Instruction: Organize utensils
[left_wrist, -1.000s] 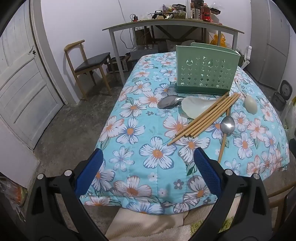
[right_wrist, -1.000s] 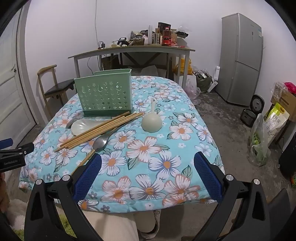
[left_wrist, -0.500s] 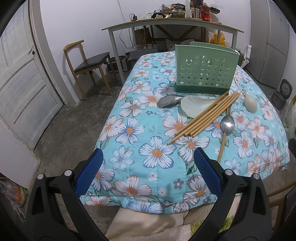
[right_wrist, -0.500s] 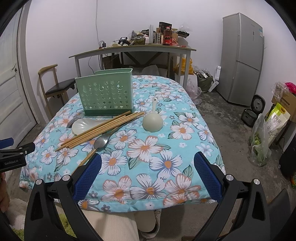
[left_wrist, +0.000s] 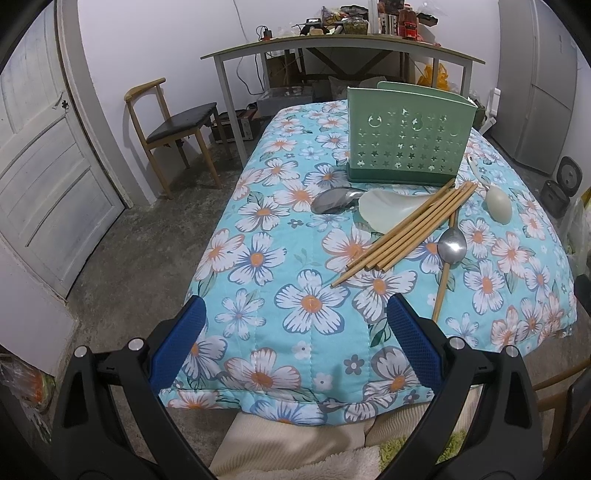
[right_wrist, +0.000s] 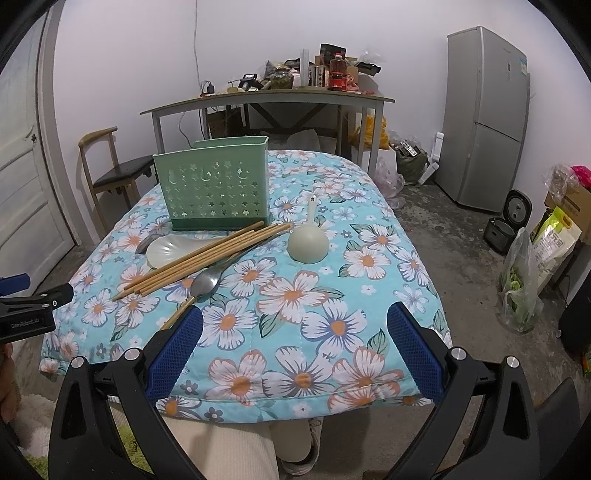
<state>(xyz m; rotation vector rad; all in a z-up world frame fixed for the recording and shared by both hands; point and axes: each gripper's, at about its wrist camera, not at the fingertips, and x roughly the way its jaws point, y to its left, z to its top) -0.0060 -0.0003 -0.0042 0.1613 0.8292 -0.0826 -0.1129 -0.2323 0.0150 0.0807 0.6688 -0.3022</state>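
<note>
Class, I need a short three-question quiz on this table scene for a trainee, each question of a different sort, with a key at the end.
1. True or false: the green utensil holder stands upright on the floral cloth.
2. What lies across the pale flat spoon? A) the chopsticks B) a fork C) a knife
3. Fill in: the left gripper and the right gripper are both ____ and hold nothing.

Key: 1 true; 2 A; 3 open.
</note>
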